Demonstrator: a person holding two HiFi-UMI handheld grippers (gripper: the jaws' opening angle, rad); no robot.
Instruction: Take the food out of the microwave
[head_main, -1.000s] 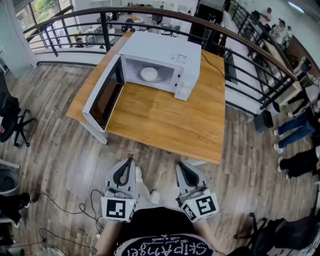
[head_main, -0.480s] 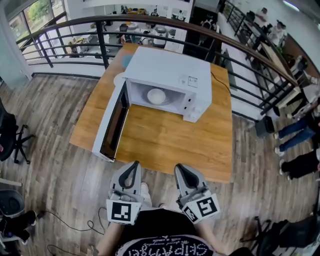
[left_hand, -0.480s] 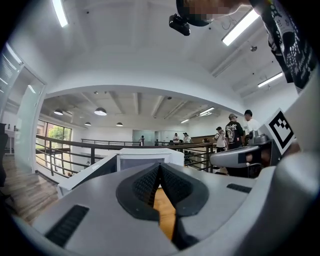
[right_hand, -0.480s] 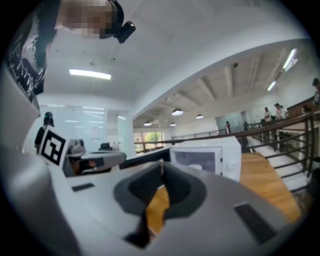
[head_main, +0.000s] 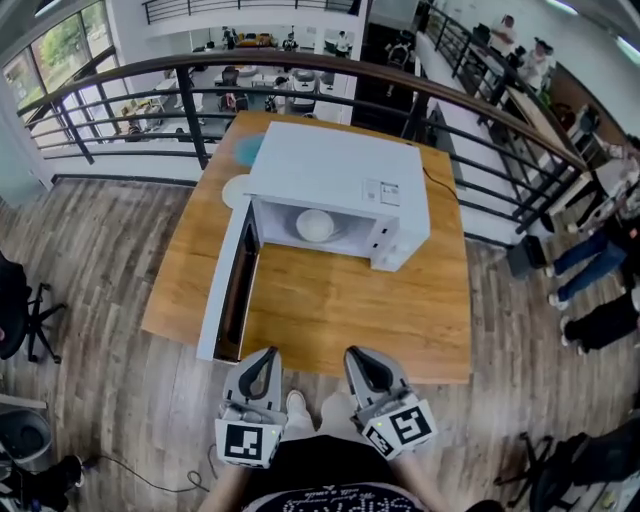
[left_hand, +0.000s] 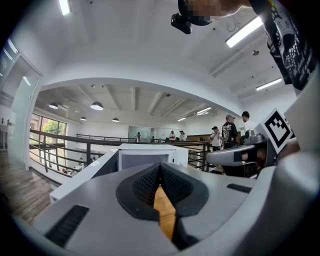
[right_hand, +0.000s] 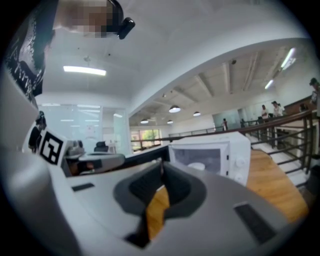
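Office mezzanine — railing, desks, swivel chair

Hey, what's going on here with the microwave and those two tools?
A person stands at the near edge of a wooden table with a tool in each hand. The left tool and right tool are both shut and empty, short of the table. The microwave sits with its door swung wide open, and the white dish of food is inside, not yet touched.

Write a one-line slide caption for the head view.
Left gripper and right gripper, both shut, face an open microwave on a wooden table, white dish inside.
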